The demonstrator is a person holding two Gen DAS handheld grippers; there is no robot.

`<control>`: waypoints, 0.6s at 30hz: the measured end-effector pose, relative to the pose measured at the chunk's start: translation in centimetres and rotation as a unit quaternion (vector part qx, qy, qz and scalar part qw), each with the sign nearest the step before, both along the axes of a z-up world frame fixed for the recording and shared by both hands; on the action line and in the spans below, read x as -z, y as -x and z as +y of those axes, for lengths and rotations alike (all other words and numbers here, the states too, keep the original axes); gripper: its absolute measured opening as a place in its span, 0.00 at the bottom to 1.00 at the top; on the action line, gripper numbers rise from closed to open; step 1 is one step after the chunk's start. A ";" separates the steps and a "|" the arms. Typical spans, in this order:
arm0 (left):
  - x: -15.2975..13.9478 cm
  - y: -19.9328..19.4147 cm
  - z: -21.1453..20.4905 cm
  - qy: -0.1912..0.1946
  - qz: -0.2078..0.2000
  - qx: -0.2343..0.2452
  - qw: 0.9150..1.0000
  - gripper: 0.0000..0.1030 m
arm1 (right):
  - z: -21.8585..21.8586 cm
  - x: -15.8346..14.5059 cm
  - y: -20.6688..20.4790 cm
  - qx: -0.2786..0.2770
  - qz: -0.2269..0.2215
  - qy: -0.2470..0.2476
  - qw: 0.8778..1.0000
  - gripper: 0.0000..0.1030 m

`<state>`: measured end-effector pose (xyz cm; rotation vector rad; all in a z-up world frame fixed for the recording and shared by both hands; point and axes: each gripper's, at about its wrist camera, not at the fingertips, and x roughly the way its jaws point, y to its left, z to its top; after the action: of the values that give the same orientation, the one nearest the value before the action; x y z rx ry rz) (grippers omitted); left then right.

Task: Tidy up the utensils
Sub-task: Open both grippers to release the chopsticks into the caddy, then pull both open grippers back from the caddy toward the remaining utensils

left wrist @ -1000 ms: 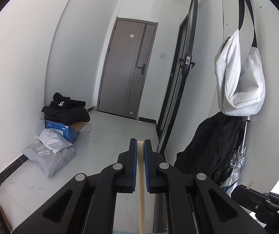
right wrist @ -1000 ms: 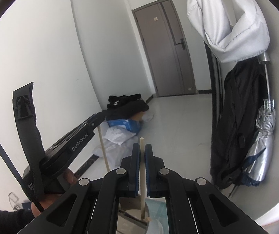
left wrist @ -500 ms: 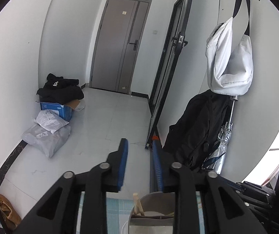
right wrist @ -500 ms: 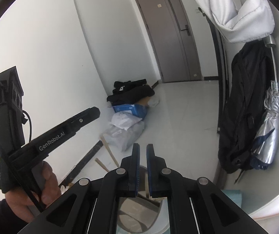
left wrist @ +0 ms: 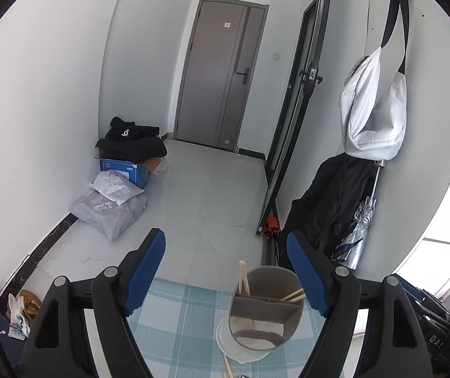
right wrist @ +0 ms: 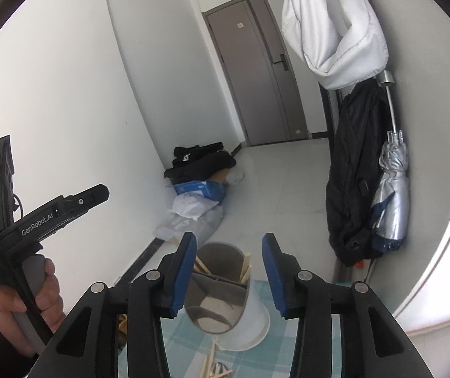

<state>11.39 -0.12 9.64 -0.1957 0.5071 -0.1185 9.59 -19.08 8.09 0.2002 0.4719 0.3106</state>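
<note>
A grey divided utensil holder (left wrist: 265,310) stands on a white base on the checked cloth (left wrist: 177,315), with wooden chopsticks (left wrist: 242,278) leaning inside it. My left gripper (left wrist: 225,236) hovers above and behind it, its jaws opening wide, with nothing between the pads. In the right wrist view the same holder (right wrist: 221,286) sits below my right gripper (right wrist: 229,242), whose jaws are also opening and hold nothing. Chopsticks (right wrist: 246,267) stick out of its compartments. The left gripper (right wrist: 99,193) shows at the left, held by a hand (right wrist: 42,296).
More wooden utensils (right wrist: 210,362) lie on the cloth in front of the holder. Beyond the table are a tiled floor with parcels (left wrist: 111,208) and a box (left wrist: 124,170), a grey door (left wrist: 221,78), a black coat (left wrist: 335,208) and an umbrella (right wrist: 393,189) on the right wall.
Both grippers were shut on a chopstick each; both have let go and opened. The chopsticks now stand in the holder, and both grippers have drawn back from it.
</note>
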 end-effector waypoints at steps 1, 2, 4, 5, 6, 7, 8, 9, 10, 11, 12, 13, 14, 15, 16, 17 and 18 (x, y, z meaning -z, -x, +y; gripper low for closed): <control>-0.1 0.7 0.0 -0.009 0.004 -0.005 1.000 0.75 | 0.0 -0.1 0.8 0.001 -0.003 0.001 1.000 0.44; -0.2 1.6 0.1 -0.012 0.005 -0.007 1.000 0.75 | 0.0 -0.2 1.5 0.001 -0.005 0.001 1.000 0.45; -0.3 3.4 0.3 -0.006 0.000 -0.006 1.000 0.82 | 0.1 -0.3 2.8 0.001 -0.009 0.000 1.000 0.49; -0.3 4.3 0.2 -0.009 -0.001 -0.011 1.000 0.88 | 0.1 -0.3 3.3 0.001 -0.011 0.000 1.000 0.51; -0.3 5.0 0.1 -0.012 -0.004 -0.015 1.000 0.89 | 0.1 -0.3 3.9 0.001 -0.014 0.000 1.000 0.52; -0.2 5.5 0.0 -0.015 -0.006 -0.015 1.000 0.89 | 0.2 -0.2 4.6 0.001 -0.016 0.001 1.000 0.52; -0.1 6.0 -0.2 -0.021 -0.005 -0.015 1.000 0.89 | 0.3 0.0 5.3 0.001 -0.016 0.001 1.000 0.53; 0.0 6.3 -0.3 -0.027 -0.003 -0.015 1.000 0.89 | 0.4 0.1 5.8 0.001 -0.017 0.001 1.000 0.54; 0.1 6.6 -0.4 -0.030 -0.001 -0.015 0.999 0.89 | 0.4 0.3 6.4 0.001 -0.016 -0.001 1.000 0.56; 0.3 7.0 -0.4 -0.032 0.000 -0.015 0.999 0.89 | 0.5 0.4 6.9 0.001 -0.016 -0.002 1.000 0.57; 0.5 7.4 -0.4 -0.032 0.000 -0.017 0.999 0.89 | 0.6 0.6 7.3 0.000 -0.015 -0.003 1.000 0.58; 0.6 7.8 -0.2 -0.031 0.001 -0.018 0.999 0.89 | 0.7 0.8 7.9 0.000 -0.015 -0.003 1.000 0.58; 0.9 8.2 -0.1 -0.031 0.002 -0.018 0.999 0.89 | 0.9 0.9 8.5 0.000 -0.016 -0.002 1.000 0.61; 1.1 8.5 -0.1 -0.031 0.002 -0.019 0.999 0.91 | 1.0 1.2 8.9 0.002 -0.015 -0.001 1.000 0.62; 1.3 8.9 -0.1 -0.032 0.002 -0.021 0.999 0.92 | 1.0 1.4 9.3 0.001 -0.014 0.000 1.000 0.64; 1.6 9.2 0.0 -0.031 0.002 -0.023 0.999 0.93 | 1.1 1.6 9.7 0.000 -0.013 0.000 1.000 0.64; 1.8 9.6 0.0 -0.031 0.001 -0.023 0.999 0.94 | 1.2 1.8 10.0 0.000 -0.012 0.001 1.000 0.65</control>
<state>1.83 -0.09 7.80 -0.1464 0.5075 -0.0584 -0.46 -17.85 6.32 0.1939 0.4477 0.3117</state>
